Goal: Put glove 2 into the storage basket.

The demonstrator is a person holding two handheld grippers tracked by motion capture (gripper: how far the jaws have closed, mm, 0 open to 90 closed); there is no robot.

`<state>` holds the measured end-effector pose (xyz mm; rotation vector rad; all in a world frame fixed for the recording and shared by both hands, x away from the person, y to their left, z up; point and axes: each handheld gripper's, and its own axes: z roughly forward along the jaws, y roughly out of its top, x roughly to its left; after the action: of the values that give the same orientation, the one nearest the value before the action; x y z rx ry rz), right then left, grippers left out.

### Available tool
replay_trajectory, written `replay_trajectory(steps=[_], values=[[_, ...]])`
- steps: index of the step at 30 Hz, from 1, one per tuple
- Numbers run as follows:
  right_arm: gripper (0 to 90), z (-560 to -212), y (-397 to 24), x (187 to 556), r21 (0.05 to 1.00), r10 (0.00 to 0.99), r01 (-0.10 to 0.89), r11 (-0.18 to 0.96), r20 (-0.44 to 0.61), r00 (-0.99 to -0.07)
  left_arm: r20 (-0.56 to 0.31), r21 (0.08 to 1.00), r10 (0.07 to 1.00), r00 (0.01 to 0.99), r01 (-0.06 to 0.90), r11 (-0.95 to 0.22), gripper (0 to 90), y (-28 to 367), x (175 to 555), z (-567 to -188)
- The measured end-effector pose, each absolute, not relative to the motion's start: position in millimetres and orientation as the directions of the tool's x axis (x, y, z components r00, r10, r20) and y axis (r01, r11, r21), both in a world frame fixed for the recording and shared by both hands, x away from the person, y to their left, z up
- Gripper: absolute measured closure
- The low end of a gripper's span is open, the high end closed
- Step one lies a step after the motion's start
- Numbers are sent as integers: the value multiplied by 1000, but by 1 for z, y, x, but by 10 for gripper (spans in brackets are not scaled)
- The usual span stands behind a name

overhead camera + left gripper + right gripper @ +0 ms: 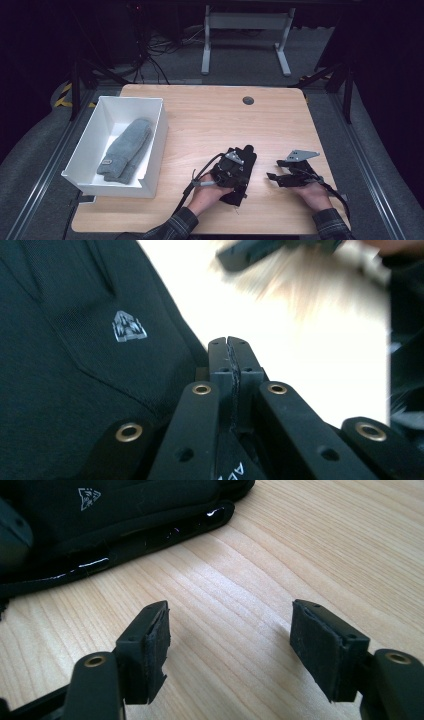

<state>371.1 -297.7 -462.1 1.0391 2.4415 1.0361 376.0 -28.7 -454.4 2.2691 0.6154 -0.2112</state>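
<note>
Left gripper [230, 347] was clamped on the black glove's [239, 172] edge. Right gripper [230, 645] sat just beside it, jaws wide apart, nothing between them, over the wooden table [210, 120].

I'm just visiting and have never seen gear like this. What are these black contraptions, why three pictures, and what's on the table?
A person sits at a wooden table with a hand-held clamp tool in each hand; no robot arm is involved. The wide picture looks down from above. The other two come from small cameras riding on each tool, looking along its jaws. The left gripper has its jaws shut, with an edge of black fabric seemingly pinched between them; it rests on a black glove. The right gripper has open jaws with only bare wood between them. At the left stands a white box with a grey glove inside.
</note>
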Motion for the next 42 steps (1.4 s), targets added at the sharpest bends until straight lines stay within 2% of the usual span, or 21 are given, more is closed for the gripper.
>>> replay_trajectory(steps=[3,12,15,25,30,34,36,39,40,42], values=[[298,-464,-297,372,720,720,500,482,-1,-694,-280,618,380,882,468,-632,900,-29,373,-452],[201,-469,-302,373,739,735,481,472,-29,-677,-238,584,403,884,461,-668,900,-11,375,-448],[199,-469,-302,374,739,736,481,472,-29,-676,-201,572,424,883,458,-680,899,1,374,-446],[197,-469,-302,374,739,735,480,473,-30,-678,-161,555,467,870,471,-686,899,34,374,-444],[195,-469,-302,374,739,734,480,473,-30,-678,-172,570,469,866,476,-670,891,43,373,-442],[195,-469,-302,374,739,734,479,474,-31,-678,-167,594,460,872,461,-659,789,45,374,-435],[195,-469,-302,374,739,734,478,474,-32,-678,-125,611,460,879,434,-662,692,45,375,-428],[194,-469,-302,374,739,734,478,474,-32,-678,-111,628,450,886,414,-659,541,46,378,-423],[194,-469,-302,374,739,734,478,474,-32,-678,-109,629,449,887,411,-659,541,45,381,-421],[194,-469,-302,374,739,734,478,475,-32,-679,-87,634,438,895,389,-668,444,44,387,-420]])
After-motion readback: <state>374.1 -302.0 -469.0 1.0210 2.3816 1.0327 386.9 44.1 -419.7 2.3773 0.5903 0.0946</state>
